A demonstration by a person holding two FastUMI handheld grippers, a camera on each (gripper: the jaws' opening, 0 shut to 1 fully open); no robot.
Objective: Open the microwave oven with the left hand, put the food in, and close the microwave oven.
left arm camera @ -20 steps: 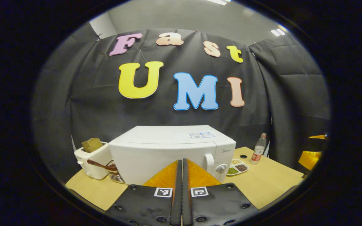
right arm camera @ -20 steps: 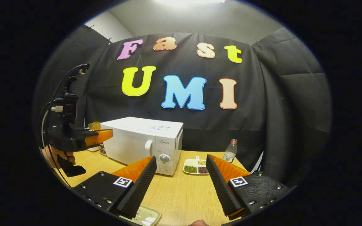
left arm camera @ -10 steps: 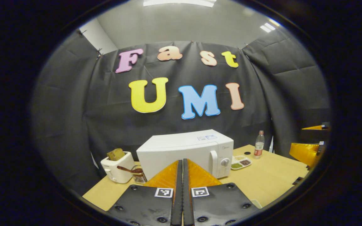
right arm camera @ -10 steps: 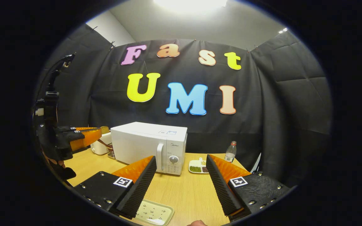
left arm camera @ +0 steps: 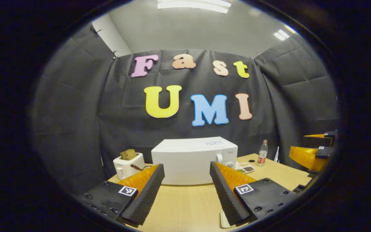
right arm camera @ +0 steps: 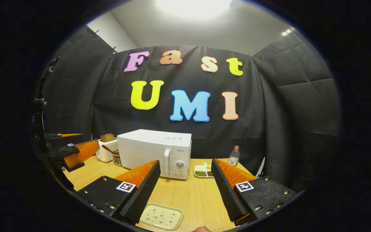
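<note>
White and rigid, the microwave is sitting shut at the back of the wooden worktop, its upright door handle beside the dial. That stiff bar is looking like the place to hook and pull; the casing is probably heavy enough not to slide. The left hand-held gripper is gaping wide, holding nothing; the right hand-held gripper likewise, hovering over a light shallow tray

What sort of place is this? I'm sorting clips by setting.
Probably a mock kitchen counter set up in a recording booth: a white microwave, a toaster holding bread and a divided dish of beans stand on a wooden table, with black cloth hung behind as the walls.
</note>
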